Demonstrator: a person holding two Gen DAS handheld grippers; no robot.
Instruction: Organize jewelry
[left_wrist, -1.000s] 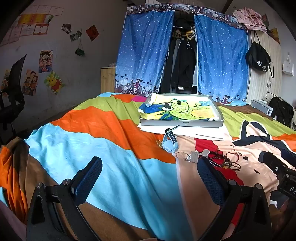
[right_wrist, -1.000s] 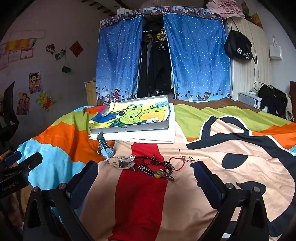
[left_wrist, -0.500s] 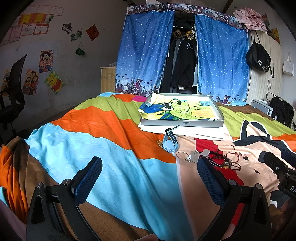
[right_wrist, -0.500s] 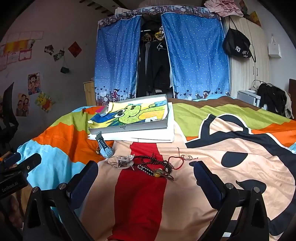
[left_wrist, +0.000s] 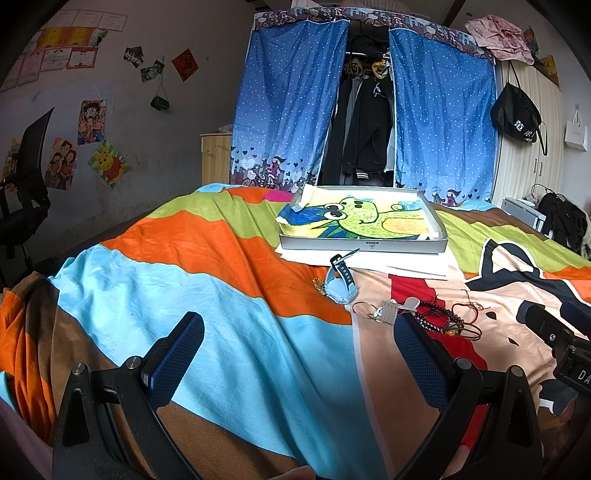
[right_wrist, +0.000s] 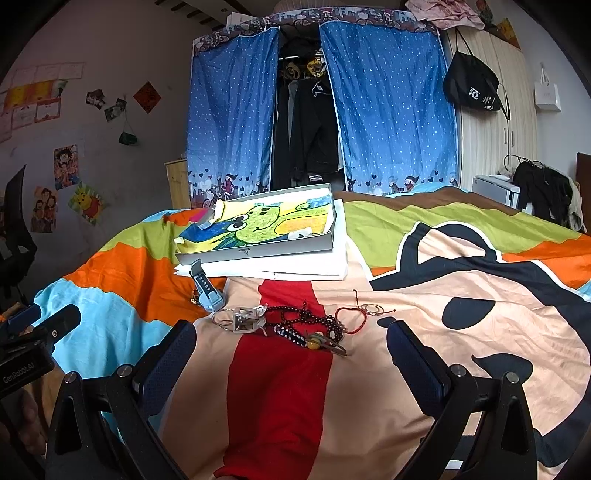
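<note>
A pile of jewelry lies on the bedspread: dark bead strings (right_wrist: 306, 321) (left_wrist: 439, 314), a red cord bracelet (right_wrist: 356, 314), thin rings (right_wrist: 371, 308), a silver clip piece (right_wrist: 243, 319) (left_wrist: 388, 312) and a light-blue watch (right_wrist: 207, 291) (left_wrist: 341, 280). A shallow grey box (right_wrist: 258, 251) (left_wrist: 364, 245) lined with a green cartoon drawing sits behind it on white sheets. My left gripper (left_wrist: 295, 350) is open and empty, short of the watch. My right gripper (right_wrist: 291, 354) is open and empty, just short of the beads.
The colourful bedspread (right_wrist: 461, 332) covers the whole surface. The other gripper shows at each view's edge: the right gripper (left_wrist: 554, 336) and the left gripper (right_wrist: 33, 332). Blue curtains (right_wrist: 388, 110) and a wardrobe (right_wrist: 491, 147) stand behind the bed; a black chair (left_wrist: 26, 177) stands at left.
My right gripper has tilted and shifted slightly, so the box and jewelry sit a little differently in its view. The left gripper has barely moved.
</note>
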